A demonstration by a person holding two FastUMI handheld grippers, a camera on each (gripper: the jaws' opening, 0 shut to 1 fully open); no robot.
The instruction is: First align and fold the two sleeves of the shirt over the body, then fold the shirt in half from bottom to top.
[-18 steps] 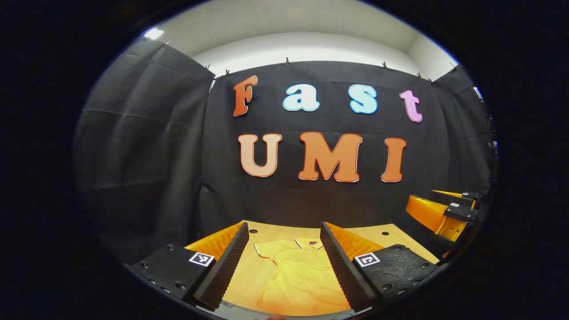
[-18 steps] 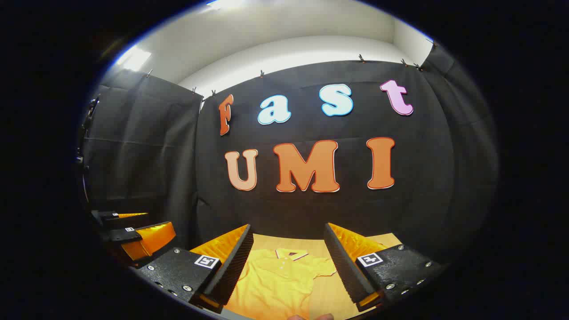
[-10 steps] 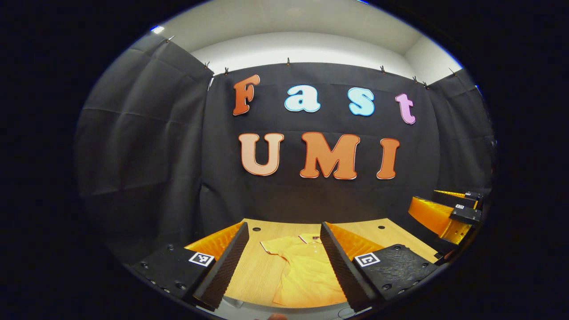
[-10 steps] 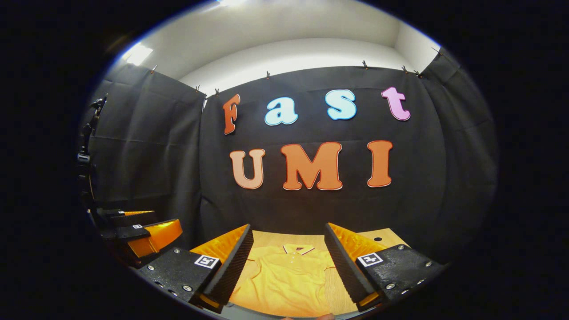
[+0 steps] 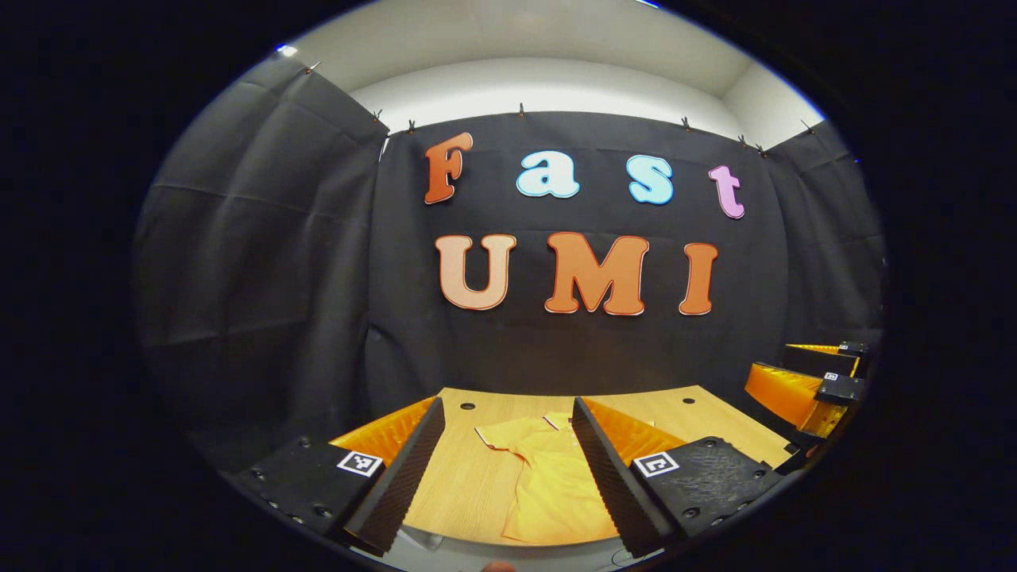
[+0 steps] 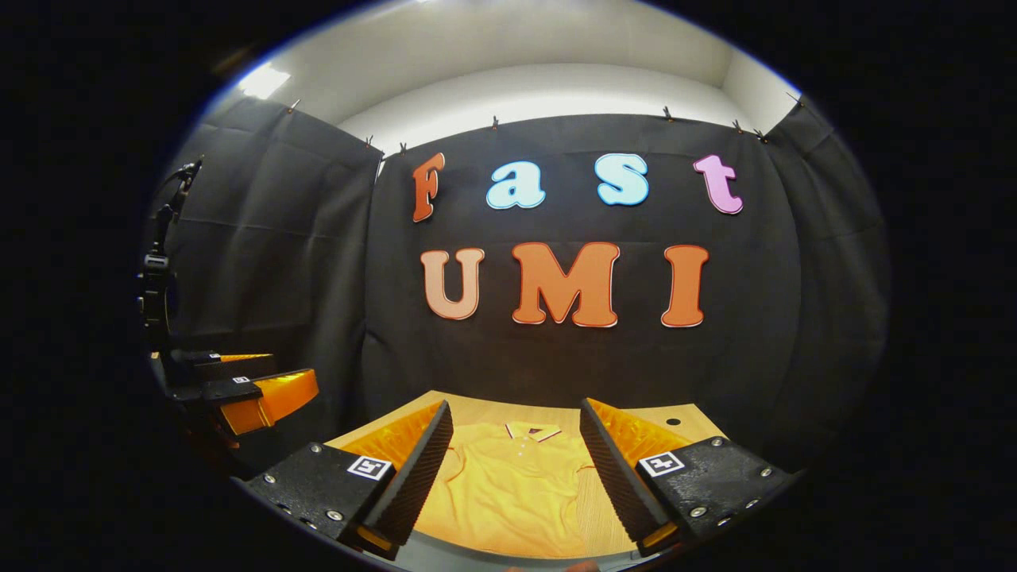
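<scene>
At the bottom of the left gripper view, the left gripper [image 5: 504, 477] sits with its jaws wide apart and nothing between them, hanging above the near edge of the wooden surface [image 5: 453, 485]. Same story at the bottom of the right gripper view: the right gripper [image 6: 515, 473] is spread open and empty too.

Just past the fingers, in the lower middle of both views, the yellow polo shirt [image 6: 508, 492] lies flat on the surface, collar [image 6: 532, 431] pointing away toward the back wall and the hem nearest the camera. In the left gripper view the shirt's sleeve [image 5: 500, 434] sticks out to the left of the body, still unfolded by the look of it.

The shirt is clearly thin, floppy cloth, so it should be light and will sag and wrinkle wherever it's lifted. Best bet is probably pinching each sleeve at its outer cuff edge and dragging it low across the body so the fabric doesn't bunch up.

Farther off, the other gripper peeks in at the right edge of the left gripper view and the left edge of the right gripper view. Behind it all, the black cloth wall [image 6: 556, 365] closes the booth.
</scene>
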